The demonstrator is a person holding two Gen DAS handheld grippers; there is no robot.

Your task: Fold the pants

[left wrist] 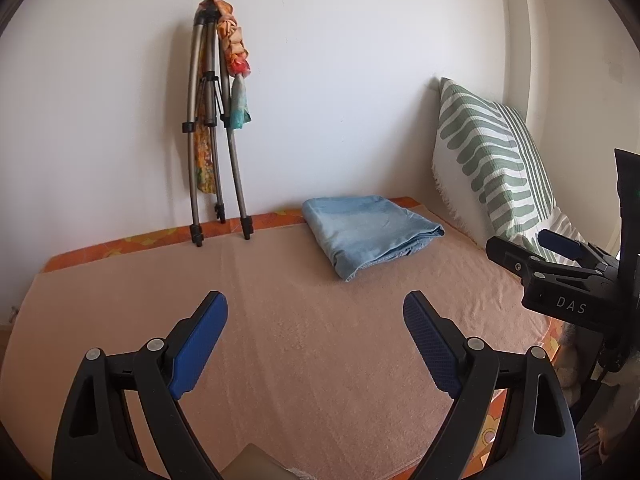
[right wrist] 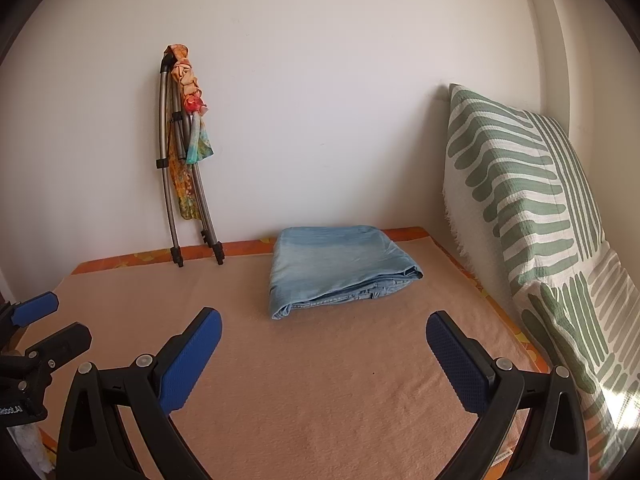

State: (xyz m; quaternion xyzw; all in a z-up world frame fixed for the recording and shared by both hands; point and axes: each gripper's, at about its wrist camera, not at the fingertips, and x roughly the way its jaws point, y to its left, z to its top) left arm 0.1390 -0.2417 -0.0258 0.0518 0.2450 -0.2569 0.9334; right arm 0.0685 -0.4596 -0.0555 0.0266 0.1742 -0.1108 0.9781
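Observation:
Light blue denim pants lie folded into a compact rectangle on a peach towel near the back wall; they also show in the right wrist view. My left gripper is open and empty, held back from the pants over the towel. My right gripper is open and empty, just short of the pants' near edge. The right gripper also shows at the right edge of the left wrist view. The left gripper shows at the left edge of the right wrist view.
A folded metal tripod with colourful cloth leans on the white wall at the back left. A green-and-white patterned pillow stands along the right side. The towel covers an orange patterned mattress.

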